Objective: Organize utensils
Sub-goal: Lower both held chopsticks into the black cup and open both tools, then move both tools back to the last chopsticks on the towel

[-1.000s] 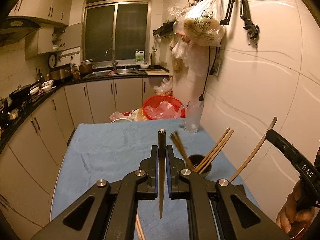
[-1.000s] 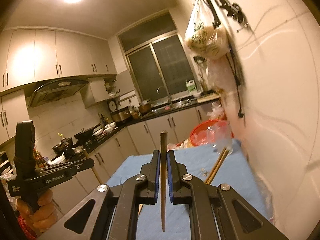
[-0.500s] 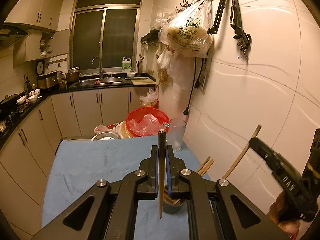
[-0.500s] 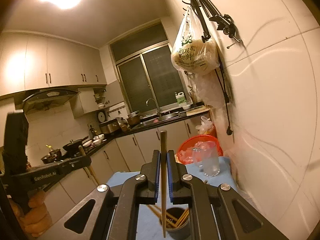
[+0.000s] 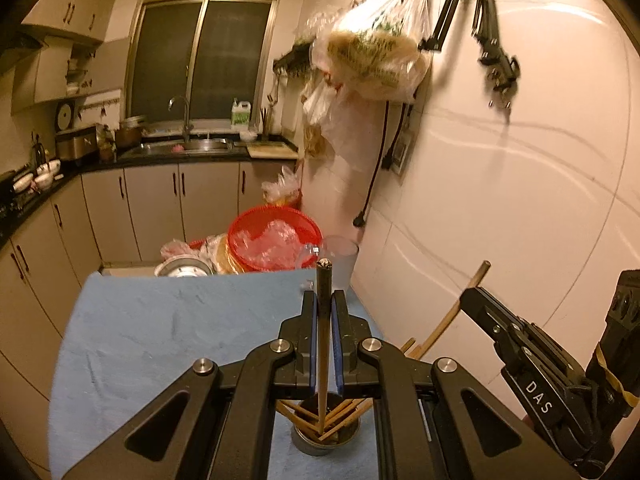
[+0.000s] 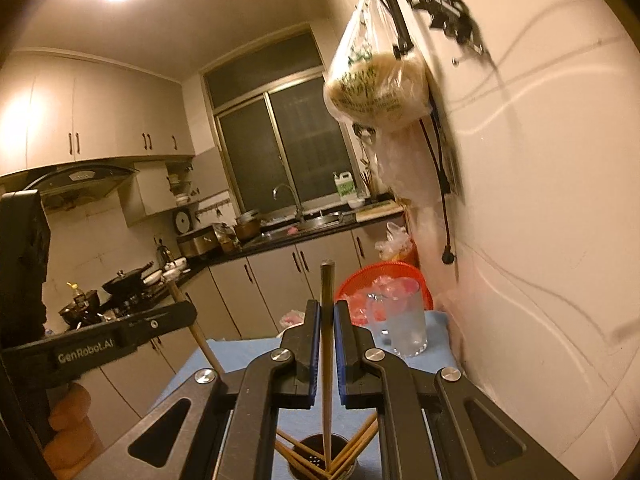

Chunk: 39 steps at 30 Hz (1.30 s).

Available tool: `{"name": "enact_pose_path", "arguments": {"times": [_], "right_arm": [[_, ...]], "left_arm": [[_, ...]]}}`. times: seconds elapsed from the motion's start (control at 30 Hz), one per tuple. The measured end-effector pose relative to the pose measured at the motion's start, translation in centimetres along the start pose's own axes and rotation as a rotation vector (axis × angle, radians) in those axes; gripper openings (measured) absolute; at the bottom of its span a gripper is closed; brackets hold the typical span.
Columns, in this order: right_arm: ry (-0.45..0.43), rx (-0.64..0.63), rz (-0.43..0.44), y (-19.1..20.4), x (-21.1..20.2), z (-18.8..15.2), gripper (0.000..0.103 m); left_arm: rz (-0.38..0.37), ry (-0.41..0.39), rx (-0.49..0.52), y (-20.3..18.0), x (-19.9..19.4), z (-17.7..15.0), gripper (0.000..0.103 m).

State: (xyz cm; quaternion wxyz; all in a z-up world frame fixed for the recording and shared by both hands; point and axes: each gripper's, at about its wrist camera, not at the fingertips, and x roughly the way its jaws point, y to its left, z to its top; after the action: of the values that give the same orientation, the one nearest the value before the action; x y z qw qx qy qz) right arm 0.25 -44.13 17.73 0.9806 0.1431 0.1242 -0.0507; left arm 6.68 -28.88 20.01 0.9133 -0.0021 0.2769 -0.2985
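So both claws were doing the same thing: the left gripper (image 5: 324, 344) was clamped on a chopstick (image 5: 323, 360) held upright, its tip down inside the metal holder cup (image 5: 325, 438), and the right gripper (image 6: 327, 350) was pinching a second chopstick (image 6: 327, 364) with its tip in that same cup (image 6: 320, 466). A bunch more chopsticks leaned in there already. It sat on the blue cloth (image 5: 160, 340), near the wall, with a clear pitcher (image 6: 402, 324) and a red basket (image 5: 276, 236) further back
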Motion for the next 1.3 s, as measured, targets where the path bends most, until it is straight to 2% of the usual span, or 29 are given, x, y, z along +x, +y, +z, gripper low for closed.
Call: {"name": "enact_pose_path", "arguments": {"times": [0.3, 0.6, 0.83, 1.03, 1.1, 1.13, 1.23, 1.3], "right_arm": [[0.113, 0.011, 0.001, -1.0, 3.7, -3.3, 0.007], [0.208, 0.024, -0.013, -1.8, 5.0, -5.4, 0.008], [0.18, 0.035, -0.03, -2.0, 3.1, -4.4, 0.012], [0.124, 0.045, -0.029, -0.9, -0.3, -4.0, 0.012], [0.109, 0.046, 0.001, -0.2, -1.6, -4.1, 0.014], [0.11, 0.046, 0.019, 0.3, -2.0, -4.2, 0.018], [0.145, 0.024, 0.085, 2.2, -2.6, -6.1, 0.028], [0.197, -0.007, 0.126, 3.8, -2.1, -8.4, 0.029]], "left_arm": [[0.013, 0.104, -0.02, 1.0, 3.9, -3.2, 0.007], [0.038, 0.136, 0.01, 1.2, 4.7, -4.3, 0.008], [0.024, 0.103, -0.004, 1.9, 2.5, -4.1, 0.025], [0.025, 0.039, -0.02, 3.6, -1.5, -4.5, 0.026], [0.032, 0.031, -0.026, 4.6, -2.6, -5.1, 0.033], [0.042, 0.028, -0.03, 5.5, -3.3, -5.8, 0.035], [0.089, 0.044, -0.038, 7.9, -4.1, -7.8, 0.036], [0.122, 0.087, -0.068, 10.2, -3.9, -10.0, 0.036]]}}
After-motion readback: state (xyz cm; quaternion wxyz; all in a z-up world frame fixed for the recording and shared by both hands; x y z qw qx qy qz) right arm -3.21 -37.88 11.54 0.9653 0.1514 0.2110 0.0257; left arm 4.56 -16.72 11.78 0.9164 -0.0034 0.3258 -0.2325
